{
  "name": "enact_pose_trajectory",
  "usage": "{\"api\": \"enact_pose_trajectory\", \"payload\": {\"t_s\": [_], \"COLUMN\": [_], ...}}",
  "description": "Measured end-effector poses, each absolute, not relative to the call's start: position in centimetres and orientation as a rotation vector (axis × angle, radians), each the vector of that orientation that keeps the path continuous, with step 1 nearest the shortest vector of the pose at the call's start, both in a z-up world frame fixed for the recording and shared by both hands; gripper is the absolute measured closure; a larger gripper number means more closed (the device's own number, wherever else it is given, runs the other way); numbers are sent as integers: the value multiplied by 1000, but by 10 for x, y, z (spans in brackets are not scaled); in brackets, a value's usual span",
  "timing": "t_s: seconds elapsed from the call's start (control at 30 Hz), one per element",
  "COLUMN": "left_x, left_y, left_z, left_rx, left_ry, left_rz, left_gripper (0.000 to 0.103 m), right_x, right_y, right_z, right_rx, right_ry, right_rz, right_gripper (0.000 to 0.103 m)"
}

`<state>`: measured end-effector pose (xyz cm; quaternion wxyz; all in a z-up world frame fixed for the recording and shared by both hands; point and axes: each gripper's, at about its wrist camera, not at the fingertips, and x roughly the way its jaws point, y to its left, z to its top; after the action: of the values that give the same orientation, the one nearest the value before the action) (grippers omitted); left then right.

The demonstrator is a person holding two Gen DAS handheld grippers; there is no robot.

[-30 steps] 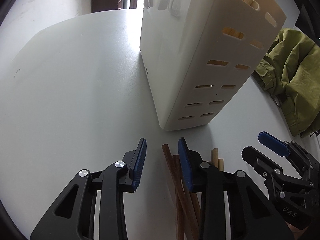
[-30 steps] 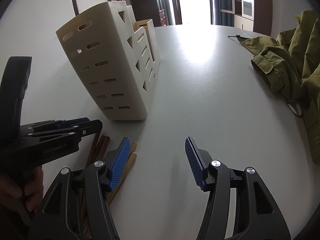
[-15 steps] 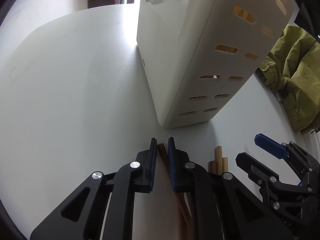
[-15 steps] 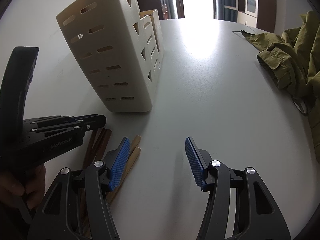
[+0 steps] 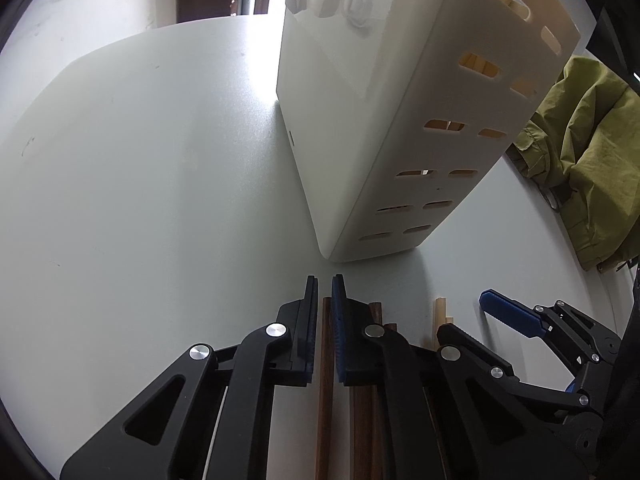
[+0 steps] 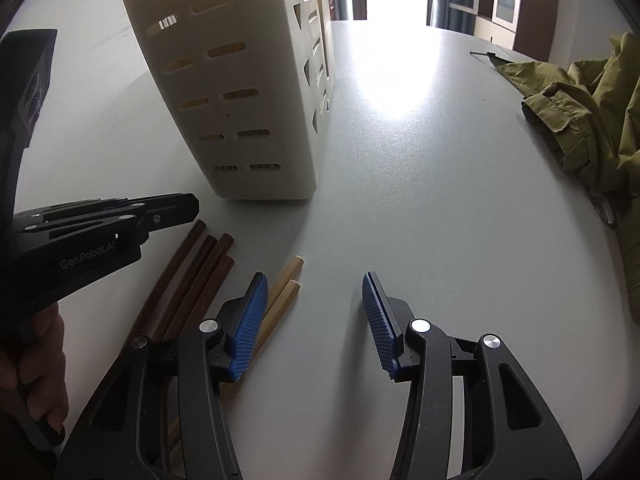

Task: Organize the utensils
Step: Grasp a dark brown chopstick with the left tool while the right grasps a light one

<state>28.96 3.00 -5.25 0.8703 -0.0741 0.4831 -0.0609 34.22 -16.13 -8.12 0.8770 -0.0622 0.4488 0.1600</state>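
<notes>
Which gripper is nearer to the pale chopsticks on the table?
Right. The right gripper has one finger just over the pale chopsticks, its fingers closing with nothing between them. The left gripper is further away, shut on a dark chopstick.

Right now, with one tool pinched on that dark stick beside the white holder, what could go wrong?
1. The left tool grips one dark chopstick lying tight against the other dark chopsticks; lifting may drag or scatter them.
2. The right tool, closing on nothing, sits partly over the pale chopsticks and could knock them.
3. The white holder stands close ahead; a swung chopstick might hit it.
</notes>
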Motion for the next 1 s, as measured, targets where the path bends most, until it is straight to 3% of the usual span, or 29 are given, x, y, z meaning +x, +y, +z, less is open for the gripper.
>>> {"api": "enact_pose_trajectory", "payload": {"t_s": [0.53, 1.0], "left_x": [290, 284], "left_y": [37, 34], "left_z": [-57, -55], "left_rx": [-140, -95], "left_ry": [1030, 1041], "left_rz": [-111, -127], "left_gripper": [97, 87], "right_x": [333, 338], "right_y": [-165, -168], "right_z": [-74, -77], "right_rx": [-122, -123], "right_ry": [934, 990], "right_rz": [328, 317], "right_gripper": [55, 55]}}
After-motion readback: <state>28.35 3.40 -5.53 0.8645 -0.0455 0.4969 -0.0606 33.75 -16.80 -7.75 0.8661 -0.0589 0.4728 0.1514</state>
